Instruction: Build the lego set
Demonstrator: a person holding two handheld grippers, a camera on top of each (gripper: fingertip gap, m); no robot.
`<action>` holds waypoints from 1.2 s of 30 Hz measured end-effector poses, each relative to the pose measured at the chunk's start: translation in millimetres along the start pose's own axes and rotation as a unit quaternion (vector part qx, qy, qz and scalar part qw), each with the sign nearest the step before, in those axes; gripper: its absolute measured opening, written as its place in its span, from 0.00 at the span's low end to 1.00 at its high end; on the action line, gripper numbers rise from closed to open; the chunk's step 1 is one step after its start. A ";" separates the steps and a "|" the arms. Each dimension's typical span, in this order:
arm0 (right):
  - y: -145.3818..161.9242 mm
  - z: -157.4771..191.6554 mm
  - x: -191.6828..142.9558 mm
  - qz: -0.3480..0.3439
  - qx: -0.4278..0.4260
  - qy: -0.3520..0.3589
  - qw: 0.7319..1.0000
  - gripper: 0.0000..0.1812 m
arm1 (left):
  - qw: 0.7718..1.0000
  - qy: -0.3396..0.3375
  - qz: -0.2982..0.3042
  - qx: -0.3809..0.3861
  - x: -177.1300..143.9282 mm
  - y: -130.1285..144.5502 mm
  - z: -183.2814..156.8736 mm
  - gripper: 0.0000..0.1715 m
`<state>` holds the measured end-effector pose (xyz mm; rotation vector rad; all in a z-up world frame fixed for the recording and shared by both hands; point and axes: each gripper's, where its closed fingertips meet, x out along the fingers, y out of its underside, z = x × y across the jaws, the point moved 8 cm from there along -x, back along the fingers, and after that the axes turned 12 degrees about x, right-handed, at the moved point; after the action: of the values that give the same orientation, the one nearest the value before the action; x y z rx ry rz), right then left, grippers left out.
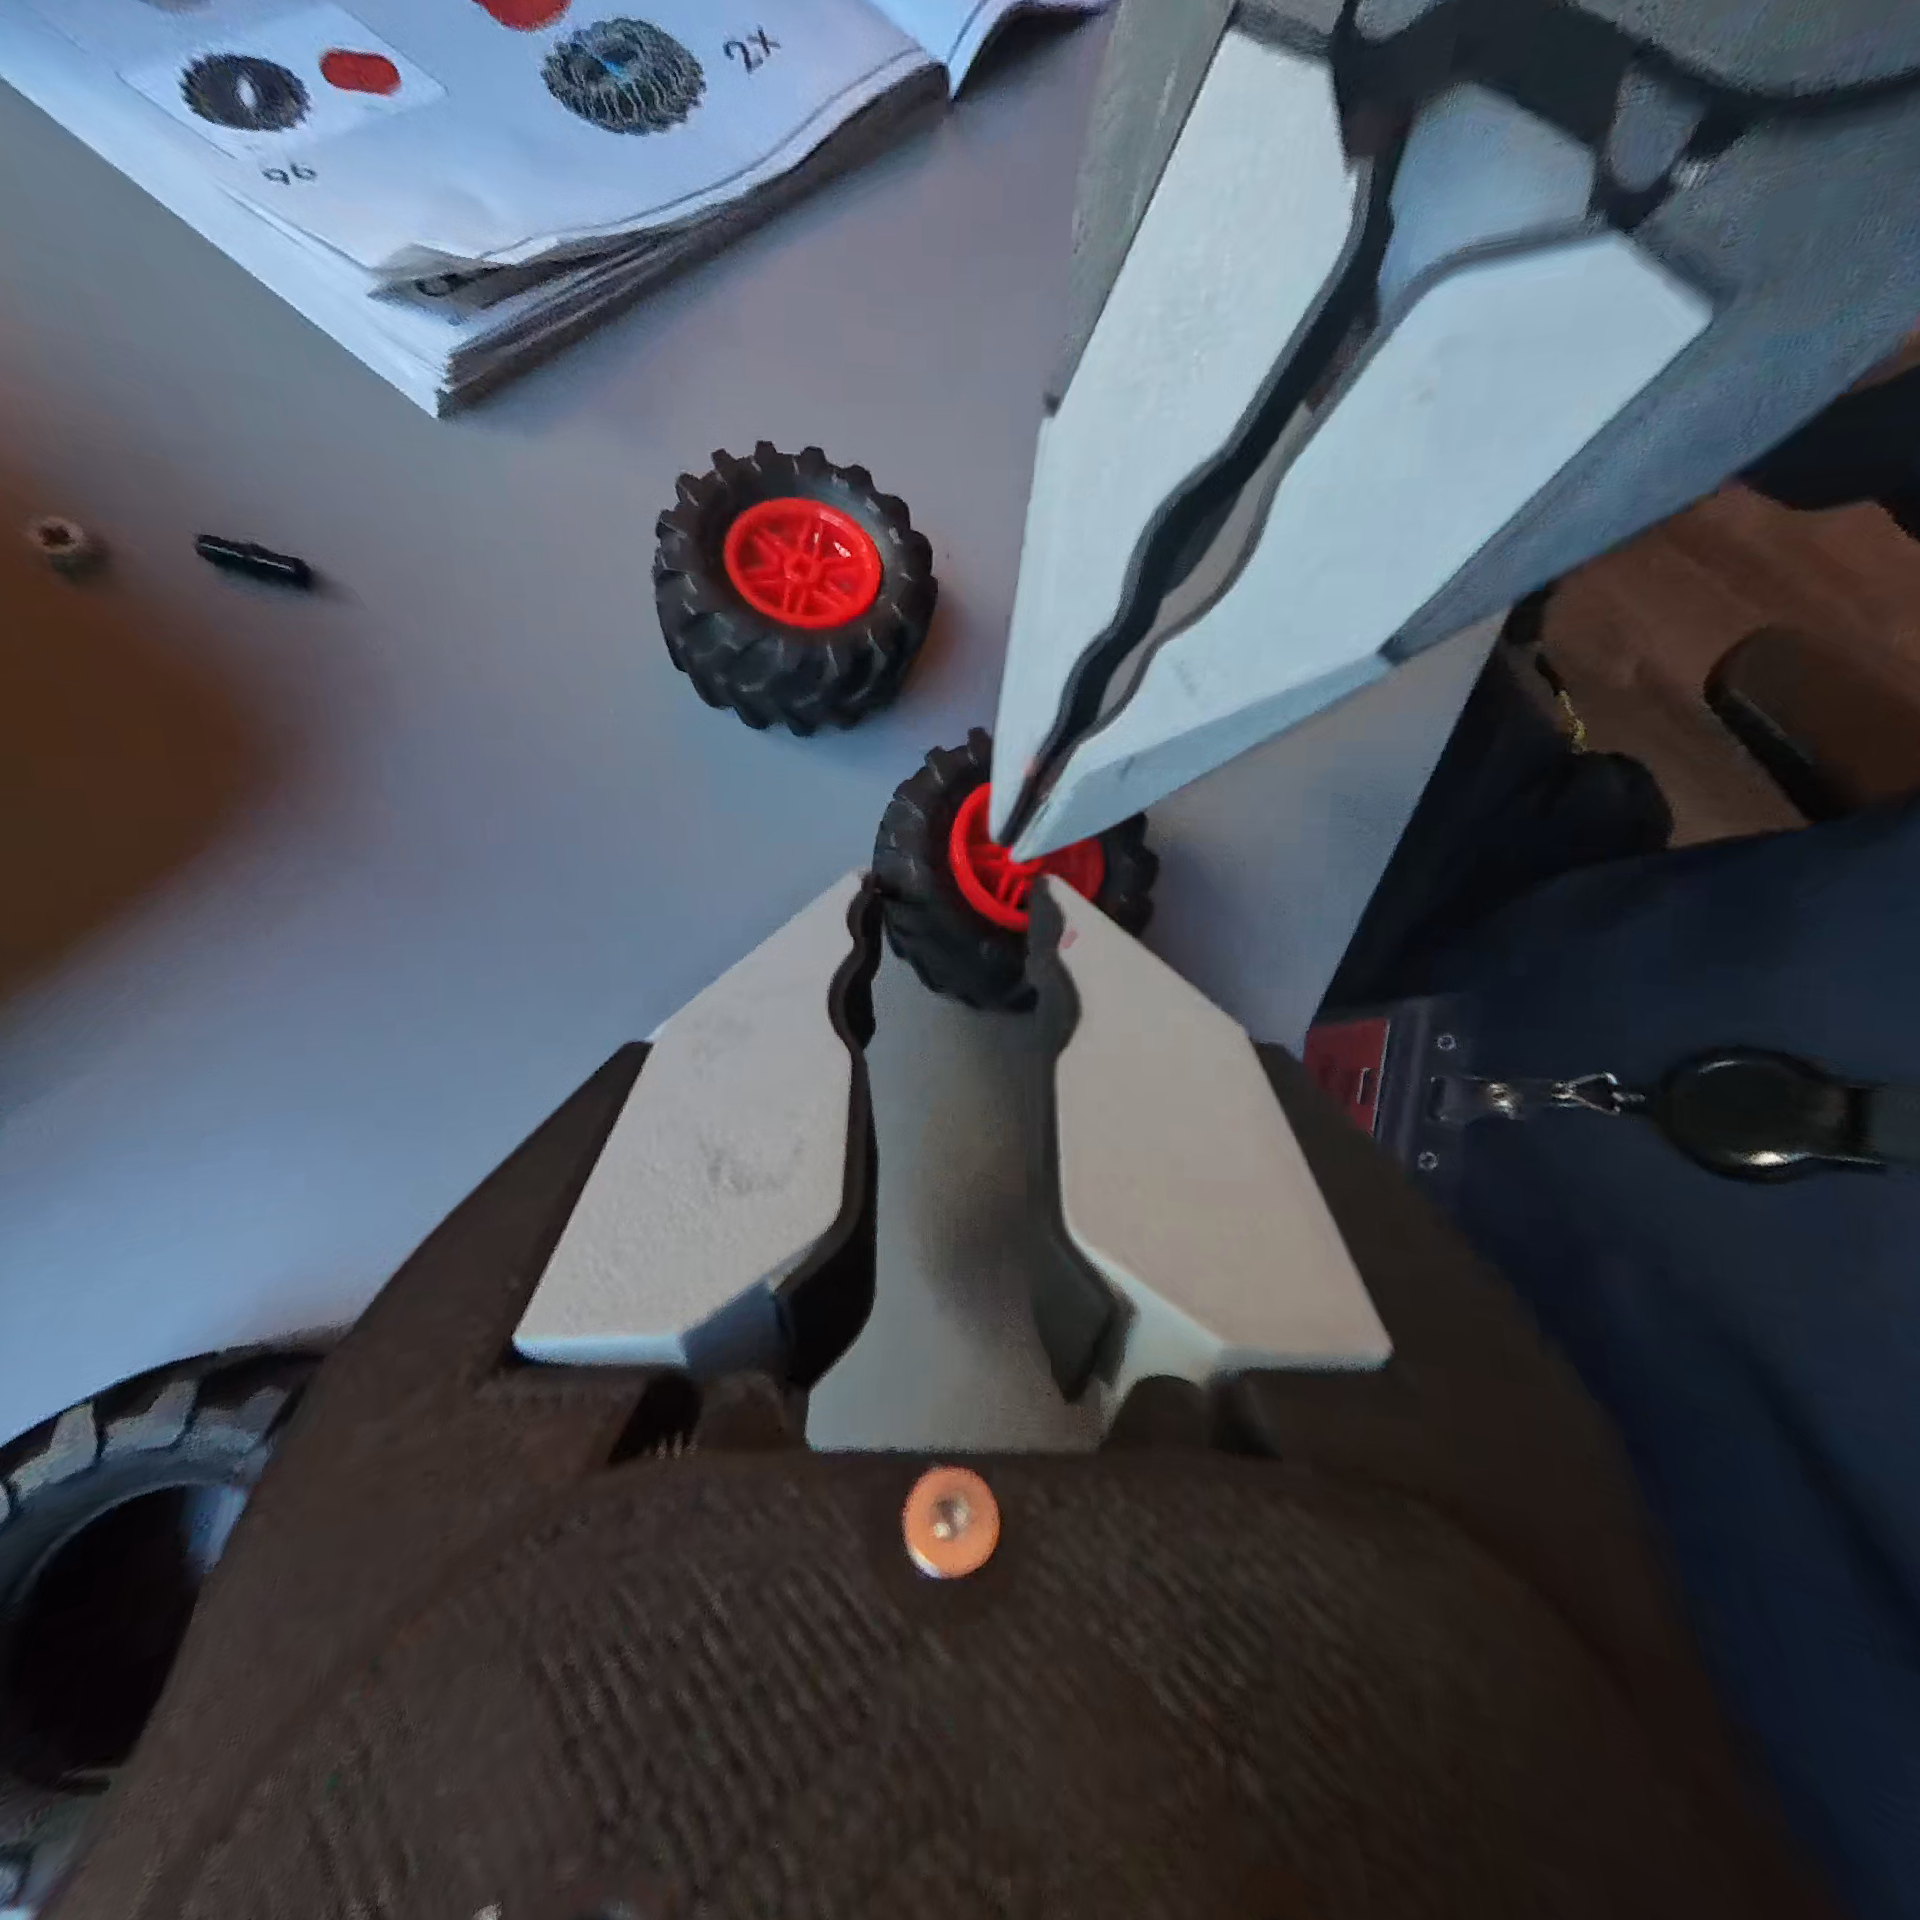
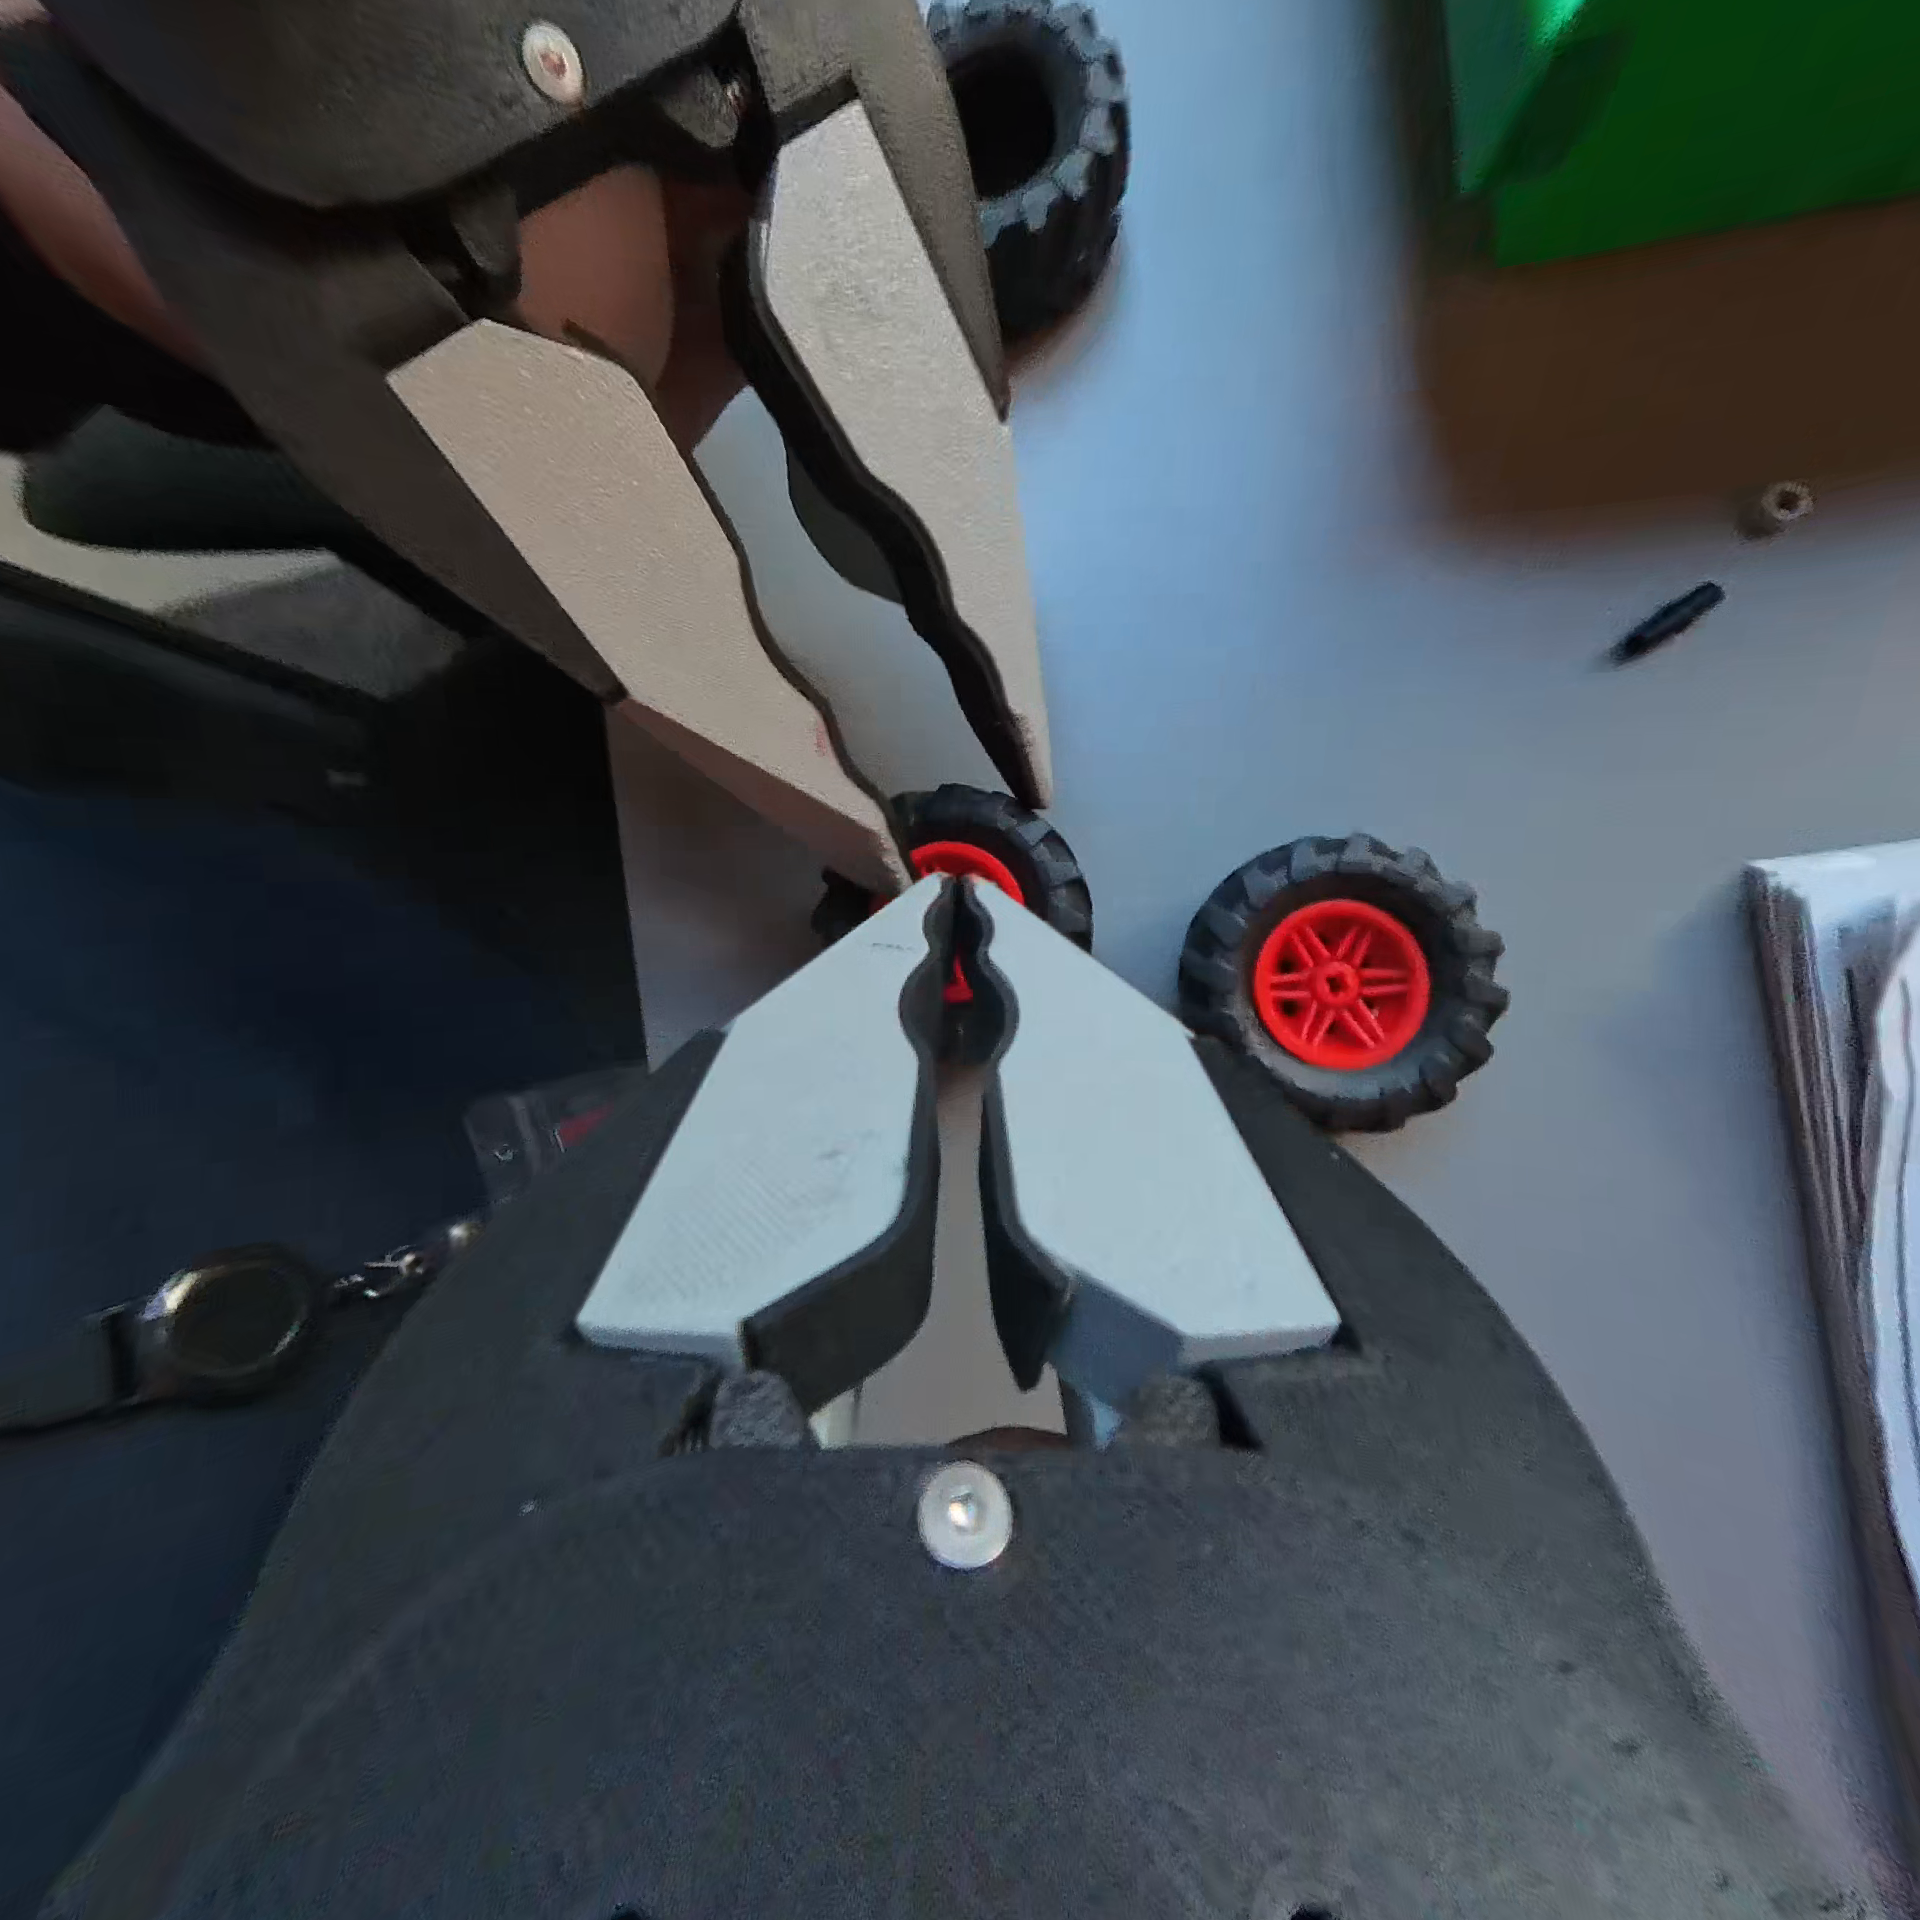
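Red-hubbed wheel (image 1: 940, 914) pinched at its tyre by left claw (image 1: 961, 914), right claw (image 2: 951, 894) pressed together at its hub, second wheel (image 1: 795, 587) on grey bench (image 1: 416, 935) nearby.

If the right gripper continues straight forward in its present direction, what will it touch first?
The right gripper already points into the red hub of the small wheel, so that comes first; depth is unclear, it may already touch.
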<state>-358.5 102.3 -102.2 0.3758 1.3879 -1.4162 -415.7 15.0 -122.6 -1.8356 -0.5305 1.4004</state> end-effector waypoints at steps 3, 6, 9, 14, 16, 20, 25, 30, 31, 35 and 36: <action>-5.1 1.2 4.8 0.036 -0.039 0.016 0.998 0.00 | 1.000 -0.016 -0.012 0.010 0.8 1.9 -1.5 0.14; -14.1 2.1 8.2 0.093 -0.066 0.031 0.993 0.00 | 1.000 -0.020 -0.023 0.003 1.0 4.9 -1.7 0.13; -26.5 -2.3 14.2 0.152 -0.066 0.019 0.986 0.00 | 0.999 -0.026 -0.035 -0.015 -0.4 8.1 0.4 0.11; -31.3 -6.1 29.4 0.105 -0.050 0.006 0.993 0.00 | 0.998 -0.052 -0.023 -0.004 -7.9 14.9 4.5 0.08; -26.1 -9.1 23.0 0.025 -0.018 -0.011 0.999 0.00 | 0.994 -0.106 -0.018 0.031 -10.5 15.3 2.1 0.01; -6.0 -8.0 4.3 0.010 0.004 -0.029 1.000 0.00 | 0.997 -0.056 -0.040 0.024 -10.0 4.2 -3.3 0.00; 19.3 -11.2 -22.4 -0.037 0.057 -0.022 0.997 0.00 | 0.998 -0.036 -0.041 0.014 -10.4 0.2 -8.4 0.01; 45.5 -29.0 -28.8 -0.073 0.144 0.010 0.987 0.00 | 0.996 0.022 -0.072 -0.055 0.2 -3.4 2.8 0.13; 49.6 -30.8 -24.0 -0.081 0.158 0.009 0.984 0.00 | 0.994 0.037 -0.078 -0.068 1.9 -4.8 5.6 0.14; 52.1 -37.5 -16.3 -0.128 0.244 -0.030 0.961 0.00 | 0.992 0.078 -0.038 -0.088 10.1 -2.7 10.8 0.19; 53.1 -38.8 -18.0 -0.143 0.262 -0.051 0.953 0.00 | 0.992 0.083 -0.035 -0.090 10.9 -2.6 10.7 0.20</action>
<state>-325.1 156.7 -126.1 0.4447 0.9923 -2.0201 -422.1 27.7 -128.8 -2.0349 -0.6451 1.1716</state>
